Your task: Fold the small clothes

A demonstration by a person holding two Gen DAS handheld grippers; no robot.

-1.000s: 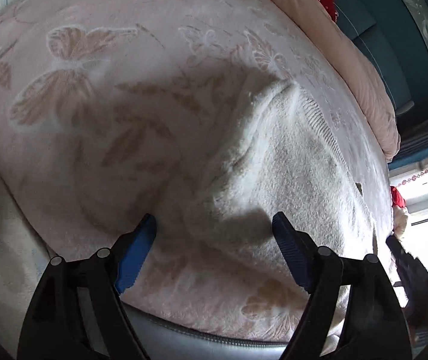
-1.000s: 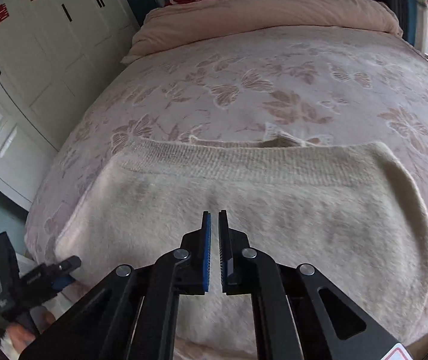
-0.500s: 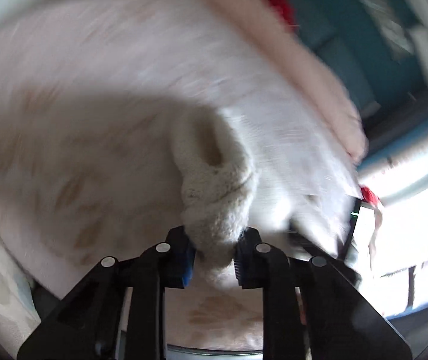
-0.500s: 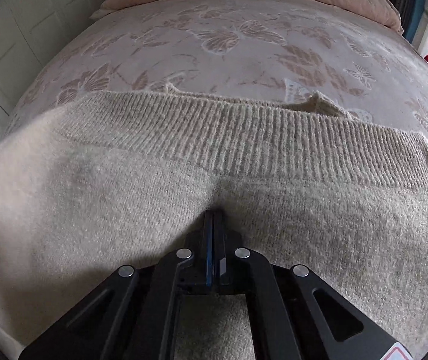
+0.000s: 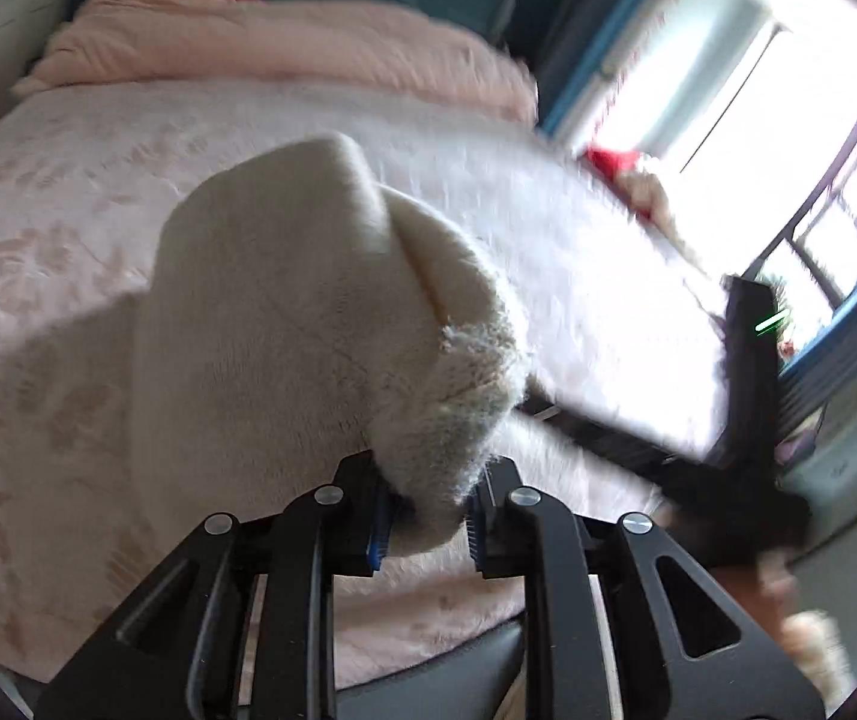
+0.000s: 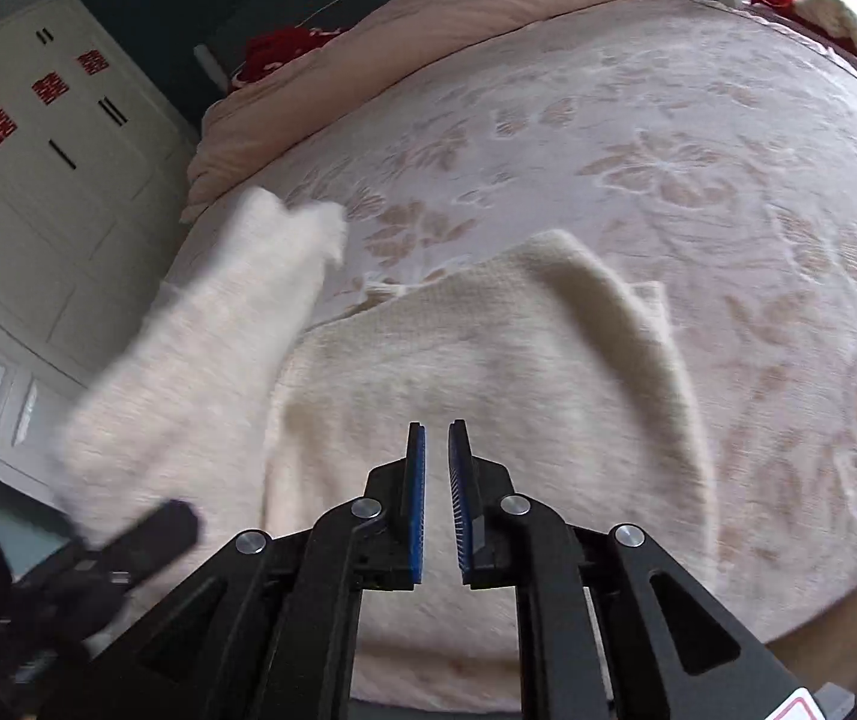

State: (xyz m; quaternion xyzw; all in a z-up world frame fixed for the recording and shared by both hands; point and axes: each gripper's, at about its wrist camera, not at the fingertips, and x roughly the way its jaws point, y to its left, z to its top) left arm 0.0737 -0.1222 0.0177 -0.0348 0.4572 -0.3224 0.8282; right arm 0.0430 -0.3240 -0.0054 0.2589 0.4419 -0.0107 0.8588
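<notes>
Two low, close wrist views across the bed [image 6: 668,150], both sharing the sweater [image 5: 260,330].

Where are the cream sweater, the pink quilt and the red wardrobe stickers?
cream sweater [image 6: 488,396], right wrist view, flat body.
pink quilt [image 5: 284,42], left wrist view, middle.
red wardrobe stickers [image 6: 50,88], right wrist view, one sticker.

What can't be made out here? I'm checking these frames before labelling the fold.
- Left wrist view: how much of the cream sweater the left gripper pinches; bunched knit hides the pads.
- Same view: the right gripper is smeared by motion blur.
- Right wrist view: the lifted sleeve is blurred; the sweater's near hem is hidden behind the right gripper.
</notes>
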